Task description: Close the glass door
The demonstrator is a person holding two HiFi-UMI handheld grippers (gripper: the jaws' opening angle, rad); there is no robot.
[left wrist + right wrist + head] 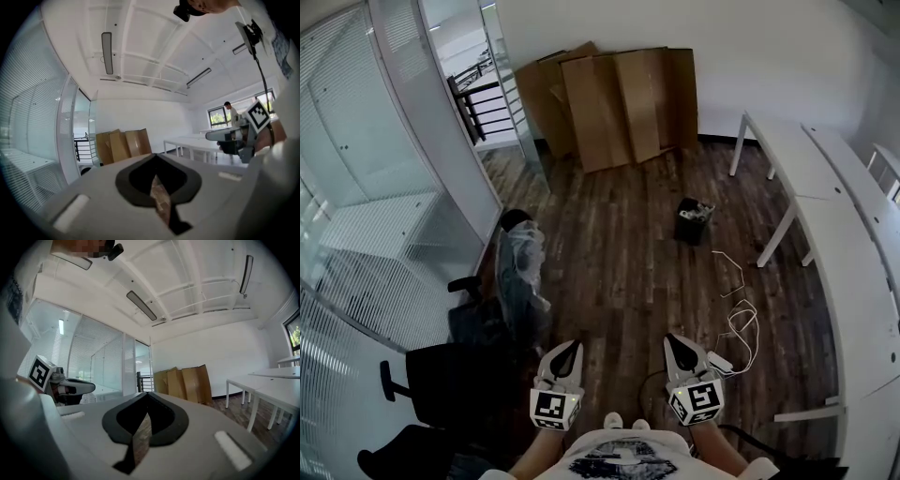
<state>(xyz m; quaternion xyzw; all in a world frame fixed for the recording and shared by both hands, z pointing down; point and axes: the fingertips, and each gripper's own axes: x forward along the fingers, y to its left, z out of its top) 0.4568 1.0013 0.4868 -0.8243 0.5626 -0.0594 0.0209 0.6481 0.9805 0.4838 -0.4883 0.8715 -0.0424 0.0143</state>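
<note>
Both tongs, the left gripper (570,349) and the right gripper (675,342), have their jaws pressed together with nothing between them. The glass door (514,98) stands open far ahead and to the left of the left gripper, well apart from both. It is probably heavy and stiff, with smooth, fragile glass, so pushing on its frame edge seems safer; no handle can be made out. No writing is readable.

Bright, even daylight is filling the room; window (216,116) is blowing out, glass door (511,94) is catching pale glare, fisheye edges are bending and vignetting, close foreground is blurring.
</note>
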